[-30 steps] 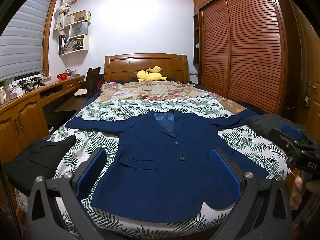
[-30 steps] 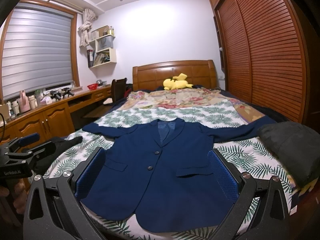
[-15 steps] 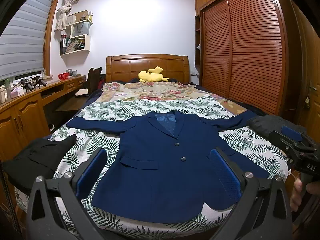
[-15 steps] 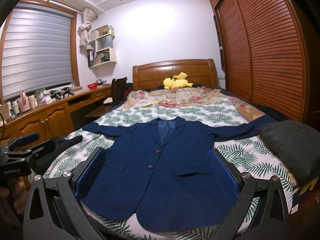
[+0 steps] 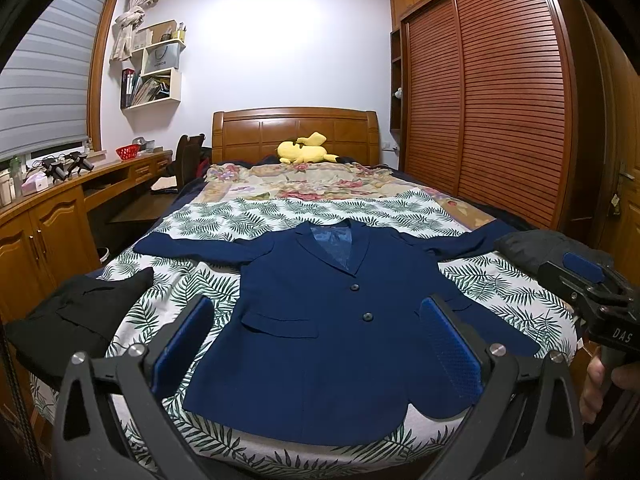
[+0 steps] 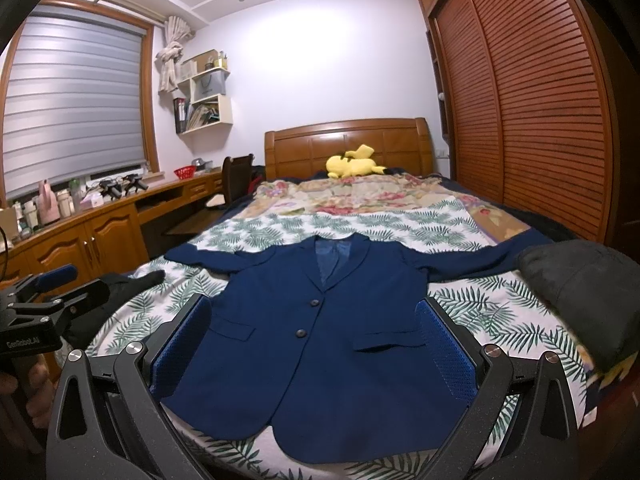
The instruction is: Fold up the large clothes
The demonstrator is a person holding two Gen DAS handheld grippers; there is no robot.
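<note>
while you hover at foot of bed (image 5: 280, 216), navy blazer (image 5: 332, 320) lies flat on it, front up, sleeves out. black garment (image 5: 76, 316) left of blazer. left gripper (image 5: 316, 344), right gripper (image 6: 312, 344) spread wide, empty, above blazer hem.

A home bedroom. A bed (image 5: 280, 216) with a carved wooden headboard (image 5: 296, 132) is filling the middle, a yellow plush toy (image 5: 304, 150) lying at its head. Louvered wooden wardrobe doors (image 5: 500, 104) are lining the right wall; a window blind (image 6: 76, 104) is hanging above a wooden counter (image 6: 96, 220).
</note>
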